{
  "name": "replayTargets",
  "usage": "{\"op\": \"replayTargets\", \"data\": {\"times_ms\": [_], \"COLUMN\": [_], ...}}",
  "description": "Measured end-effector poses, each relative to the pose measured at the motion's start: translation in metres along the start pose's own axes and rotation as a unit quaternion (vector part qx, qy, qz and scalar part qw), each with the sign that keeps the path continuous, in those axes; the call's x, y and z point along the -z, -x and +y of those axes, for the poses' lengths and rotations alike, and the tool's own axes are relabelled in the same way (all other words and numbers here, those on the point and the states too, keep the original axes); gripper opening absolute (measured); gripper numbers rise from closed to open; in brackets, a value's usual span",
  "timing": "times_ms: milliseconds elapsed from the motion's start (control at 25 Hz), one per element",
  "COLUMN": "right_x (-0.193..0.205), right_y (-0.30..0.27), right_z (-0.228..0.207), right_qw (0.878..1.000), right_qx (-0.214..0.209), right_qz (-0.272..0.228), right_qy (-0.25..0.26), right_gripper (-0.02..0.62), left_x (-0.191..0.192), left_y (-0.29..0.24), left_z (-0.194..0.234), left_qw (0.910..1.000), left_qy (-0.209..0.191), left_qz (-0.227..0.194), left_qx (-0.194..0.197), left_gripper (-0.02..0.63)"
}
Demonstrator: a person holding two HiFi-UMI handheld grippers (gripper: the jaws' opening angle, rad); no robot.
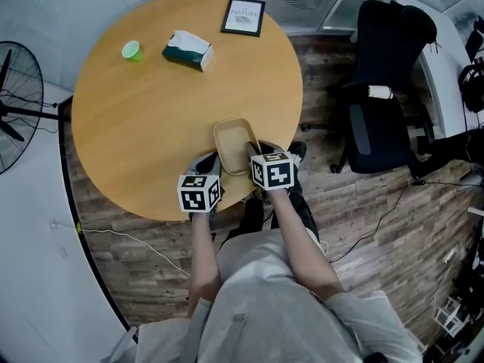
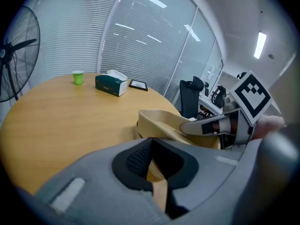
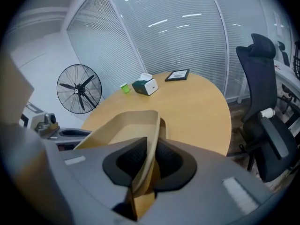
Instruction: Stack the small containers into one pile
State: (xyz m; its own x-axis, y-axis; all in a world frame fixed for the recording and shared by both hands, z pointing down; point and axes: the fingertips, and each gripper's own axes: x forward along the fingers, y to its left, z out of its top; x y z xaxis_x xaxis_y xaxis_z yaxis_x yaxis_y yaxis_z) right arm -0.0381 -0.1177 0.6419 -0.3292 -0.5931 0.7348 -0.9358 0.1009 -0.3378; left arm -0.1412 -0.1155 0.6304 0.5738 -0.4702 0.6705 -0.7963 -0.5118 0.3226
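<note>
Head view alone: the whole round counter (image 1: 151,127) is seen from above. The trays (image 1: 233,144) are at its near edge, and a green cup (image 1: 132,50), a tissue box (image 1: 187,50) and a picture frame (image 1: 243,17) are at the far side. An office chair (image 1: 382,89) stands on the plank floor to the right.
Gripper views alone: a standing fan (image 3: 78,89) and slatted blinds are shown behind the counter, and the jaws are seen close up.
Left gripper (image 2: 152,165): closed tight, with a thin tray rim pinched between its dark, dimpled pads.
Right gripper (image 3: 145,165): the jaws are held slightly apart — a tray wall stands between the pads but is not squeezed.
Materials and shapes: the trays are beige, matte and thin-walled, oblong with rounded corners. The counter is smooth, light wood. The gripper bodies are grey plastic.
Containers: a second thin edge is seen close outside the wall between the right gripper's jaws, so one tray appears to be nested in another.
</note>
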Motion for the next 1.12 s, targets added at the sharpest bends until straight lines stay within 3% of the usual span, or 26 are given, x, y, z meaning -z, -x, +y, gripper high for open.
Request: {"op": "replayTargets", "data": {"times_ms": [360,1120], "right_x": [-0.003,0.017], "right_y": [0.002,-0.007], "right_z": [0.006,0.005], "right_qw": [0.991,0.976], "right_qx": [0.036,0.072], "right_qz": [-0.050,-0.075], "right_qy": [0.123,0.189], "right_gripper": [0.054,0.074], "left_x": [0.006,0.008], "left_y": [-0.013,-0.036], "left_z": [0.011,0.023], "left_qw": [0.9998,0.9970], "left_qy": [-0.015,-0.075], "left_qz": [0.006,0.018], "left_qx": [-0.009,-0.006], "left_gripper": [0.003,0.005]}}
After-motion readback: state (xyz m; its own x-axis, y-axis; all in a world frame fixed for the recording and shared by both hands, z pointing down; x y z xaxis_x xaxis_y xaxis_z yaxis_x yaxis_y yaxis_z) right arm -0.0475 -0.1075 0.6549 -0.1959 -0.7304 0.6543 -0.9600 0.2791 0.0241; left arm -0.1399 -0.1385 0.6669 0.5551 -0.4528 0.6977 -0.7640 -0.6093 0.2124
